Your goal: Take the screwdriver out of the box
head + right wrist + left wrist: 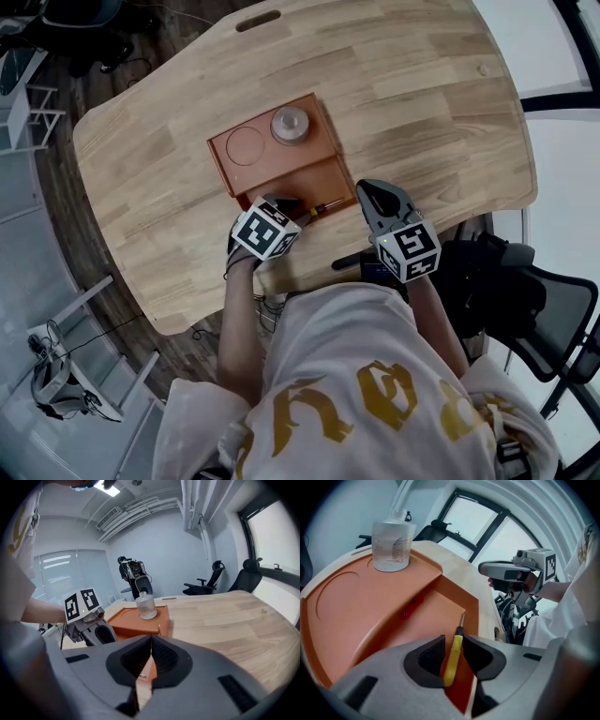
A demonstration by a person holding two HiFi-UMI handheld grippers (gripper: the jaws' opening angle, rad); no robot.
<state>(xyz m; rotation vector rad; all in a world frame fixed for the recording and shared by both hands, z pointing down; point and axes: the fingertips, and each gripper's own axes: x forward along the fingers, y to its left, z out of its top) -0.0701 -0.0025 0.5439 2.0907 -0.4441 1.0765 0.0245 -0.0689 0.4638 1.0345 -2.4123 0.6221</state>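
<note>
Left tongs (454,645) stand spread astride the screwdriver (451,666), likely light, stiff, slim: pinch its yellow handle. Right tongs (150,647) are pressed together.

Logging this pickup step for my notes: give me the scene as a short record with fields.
table: wooden
box: orange, open-topped, two levels
screwdriver: yellow handle, lying in the box's deeper part
jar: clear, upright on the raised part
left gripper: jaws open, screwdriver handle between them
right gripper: jaws shut, empty, beside the box
</note>
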